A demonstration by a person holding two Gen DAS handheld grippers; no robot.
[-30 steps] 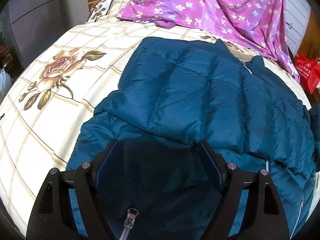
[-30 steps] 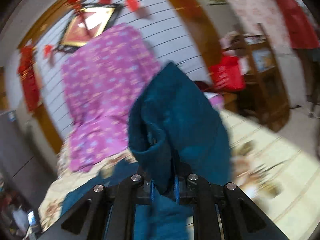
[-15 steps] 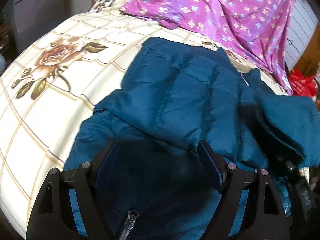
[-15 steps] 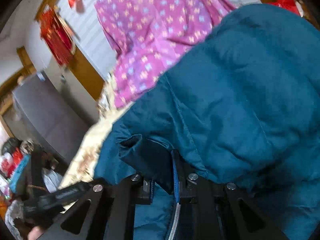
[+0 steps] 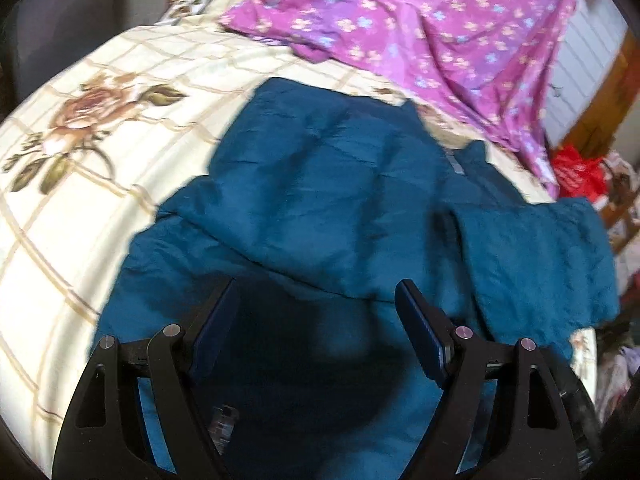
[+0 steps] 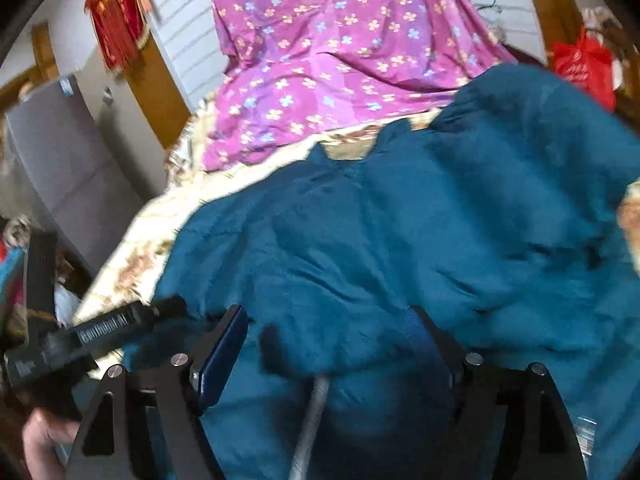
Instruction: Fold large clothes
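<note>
Between the left gripper (image 5: 316, 308) fingers, spread apart and empty, shadow hides the jacket's hem and blurs its zipper pull. Right gripper (image 6: 328, 328) also gapes, nothing clamped. 1 teal puffer jacket (image 5: 320, 192), partly folded, lies on a floral checked bedsheet (image 5: 80, 128); 1 purple flowered cloth (image 5: 420, 20) behind.

A home bedroom; floral bedsheet (image 5: 80, 168), purple quilt (image 6: 320, 60), red hanging (image 6: 116, 12).

Purple floral sheet (image 5: 420, 20) on rose-print bedspread (image 5: 80, 128) — red bag (image 6: 584, 64), grey cabinet (image 6: 60, 160) beside bed.
</note>
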